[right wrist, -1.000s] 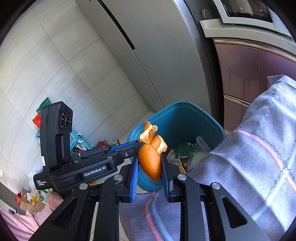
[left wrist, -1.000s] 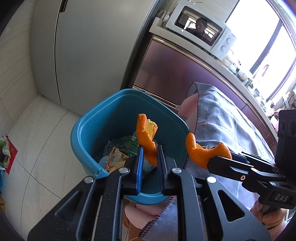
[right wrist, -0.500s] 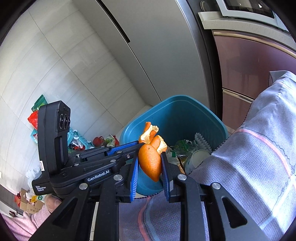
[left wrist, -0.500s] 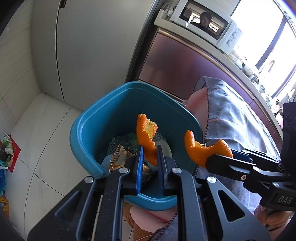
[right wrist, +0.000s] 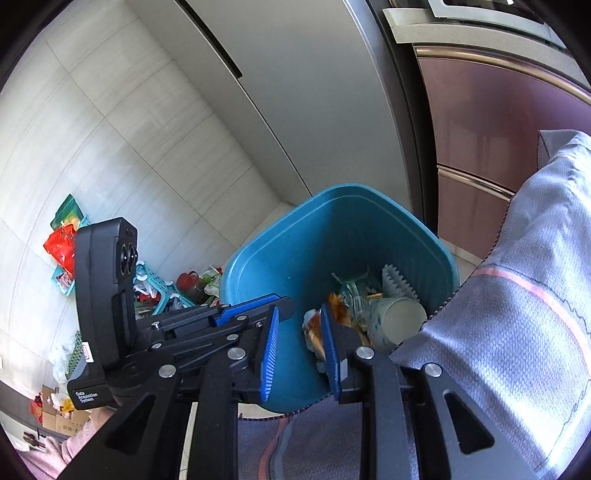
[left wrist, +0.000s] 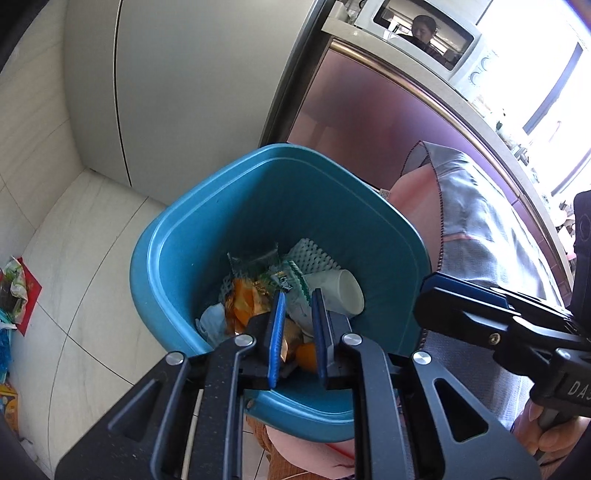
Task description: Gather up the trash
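jaws released on both sides, nothing held between them.

left wrist view: left gripper (left wrist: pixel 297 328) sits over the near rim of the blue bin (left wrist: pixel 155 266), blue pads parted, gap looking straight down into the trash. orange peel (left wrist: pixel 307 355) lies in the bin, seen in the gap low between the pads, not touched by them as far as i can tell. also in the bin: white paper cup (left wrist: pixel 341 291) on its side, white foam net (left wrist: pixel 314 256), crumpled snack wrappers (left wrist: pixel 247 301), pale blue tissue (left wrist: pixel 214 321). right gripper (left wrist: pixel 428 310) enters from the right, tip over the bin's right rim; from this side its gap is not visible. grey striped cloth (left wrist: pixel 476 221) covers the surface just right of the bin. fridge (left wrist: pixel 192 81) behind, microwave (left wrist: pixel 424 33) up on the counter top right. floor tiles left, some bags (left wrist: pixel 14 280) at the far left edge.

right wrist view: right gripper (right wrist: pixel 299 347) wide apart over the bin (right wrist: pixel 251 273), nothing between the pads. left gripper (right wrist: pixel 255 308) comes in from the left, tip over the bin's left rim. inside the bin: cup (right wrist: pixel 397 321) on its side, foam net (right wrist: pixel 397 282), orange scraps and wrappers (right wrist: pixel 332 306) beside the right pad. cloth (right wrist: pixel 517 325) fills the right side, touching the bin's right rim. floor clutter (right wrist: pixel 166 291) well to the left of the bin.
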